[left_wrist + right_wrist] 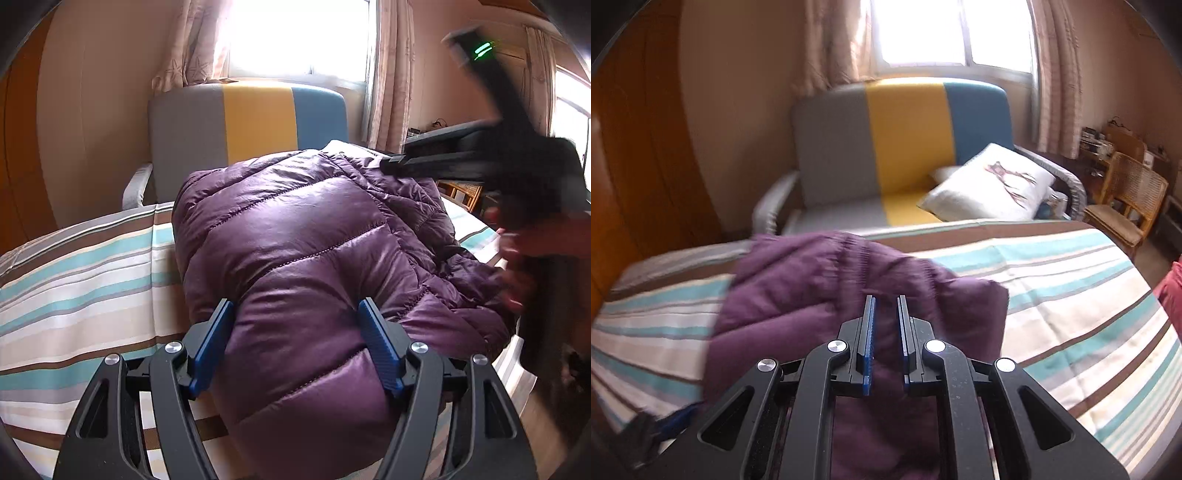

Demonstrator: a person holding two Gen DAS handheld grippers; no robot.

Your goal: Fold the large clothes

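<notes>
from the left wrist view, the left tool [297,339] is sitting with its blue pads wide apart, straddling the near bulge of the purple puffer jacket [295,236] without pinching it. the jacket is lying bunched on the striped bed [81,280], filling the middle of the view and running away toward the far right, where the right tool [391,164] is coming in from the right with its tip on or just above the jacket's far edge; whether it is gripping cloth there i cannot tell from here. to do this fold well, i judge the left tool should be closing on a firm outer seam and not on the slippery puffed panel, and both tools should be moving together so the padding is not sliding.

from the right wrist view, which is blurred, the right tool [886,325] is showing its pads close but with a narrow gap between them, and nothing is visibly caught in that gap. the jacket [798,302] is lying directly under and ahead of it, spreading to the left and near side, with bare striped bed [1071,288] to the right. beyond the bed, a striped sofa [871,147] with a white cushion [990,184] is standing at the far side.
</notes>
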